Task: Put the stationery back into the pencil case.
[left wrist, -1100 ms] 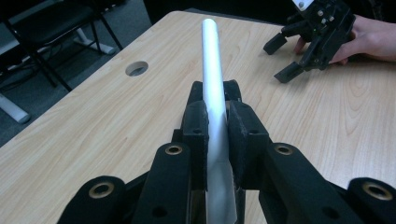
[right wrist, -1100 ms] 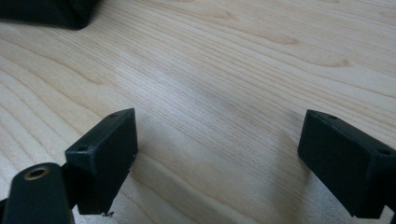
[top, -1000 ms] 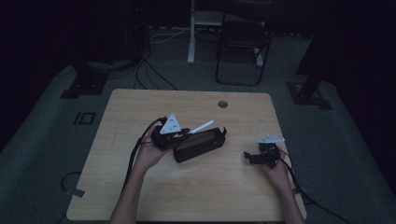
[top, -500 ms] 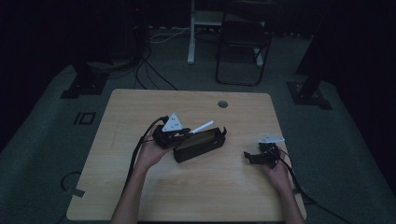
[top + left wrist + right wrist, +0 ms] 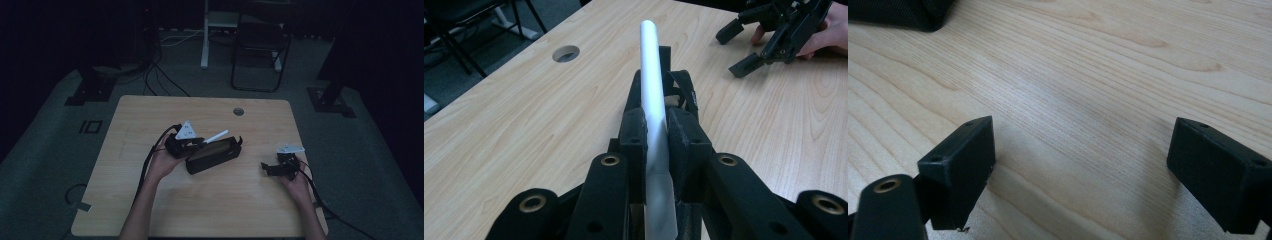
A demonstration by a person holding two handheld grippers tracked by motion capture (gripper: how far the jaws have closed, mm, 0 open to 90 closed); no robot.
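Observation:
My left gripper (image 5: 196, 143) (image 5: 656, 125) is shut on a white round stick (image 5: 216, 136) (image 5: 650, 70). The stick points away from it, up and to the right, over a long black pouch (image 5: 212, 156) (image 5: 683, 87) that lies at the middle of the wooden table (image 5: 150, 115). The stick's far end hangs just above the pouch's top edge; I cannot tell whether it touches. At the right of the table my right gripper (image 5: 272, 169) (image 5: 736, 50) (image 5: 1083, 165) rests low on the wood. Its jaws stand wide apart with only bare tabletop between them.
A round cable hole (image 5: 238, 111) (image 5: 566, 53) sits near the table's far edge. A corner of the black pouch (image 5: 898, 12) lies beyond my right gripper. Cables trail from both grippers off the near edge. A chair (image 5: 260, 45) stands on the floor behind the table.

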